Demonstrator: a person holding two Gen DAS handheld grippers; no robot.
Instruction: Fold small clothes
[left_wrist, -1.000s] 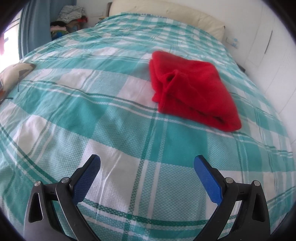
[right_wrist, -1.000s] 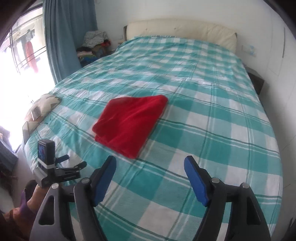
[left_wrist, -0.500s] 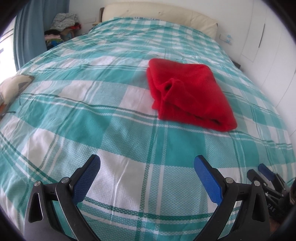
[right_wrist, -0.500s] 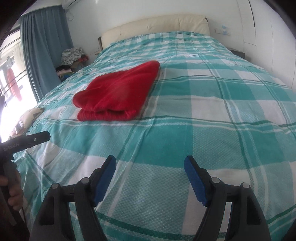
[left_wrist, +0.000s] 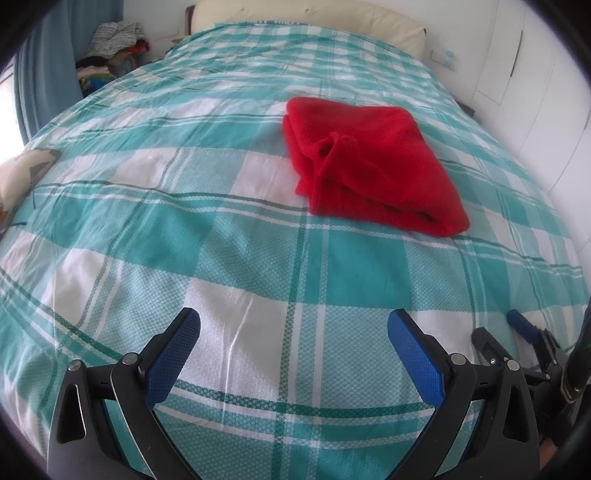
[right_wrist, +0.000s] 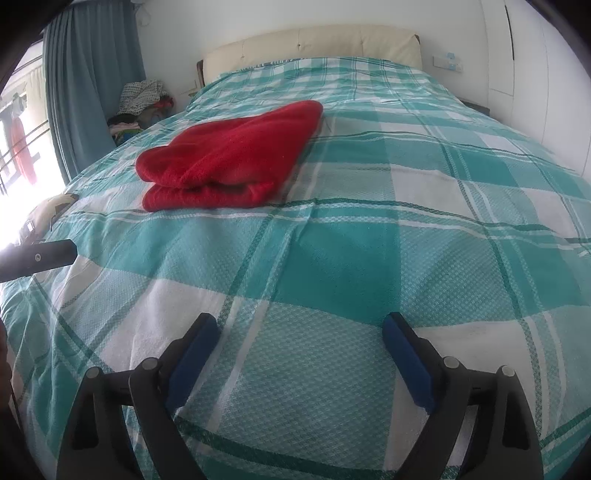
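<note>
A red fleece garment (left_wrist: 369, 166) lies folded into a thick rectangle on the teal and white checked bedspread (left_wrist: 258, 258); the right wrist view shows the same garment (right_wrist: 229, 162) up and to the left. My left gripper (left_wrist: 293, 332) hovers open over bare bedspread, well short of the garment. My right gripper (right_wrist: 299, 332) sits low over the near part of the bed, its jaws opening, nothing between them. The right gripper's blue fingertip (left_wrist: 519, 326) shows at the lower right of the left wrist view.
A cream headboard (right_wrist: 314, 44) closes the far end of the bed. A pile of clothes (right_wrist: 142, 99) sits beside a blue curtain (right_wrist: 92, 81) at the far left. A patterned cushion (left_wrist: 22, 173) lies at the bed's left edge. White cupboards (right_wrist: 535, 74) line the right.
The right gripper dropped from high above the bed to just over it and spread its jaws wider. It came into the left wrist view at lower right. The left gripper barely moved.
</note>
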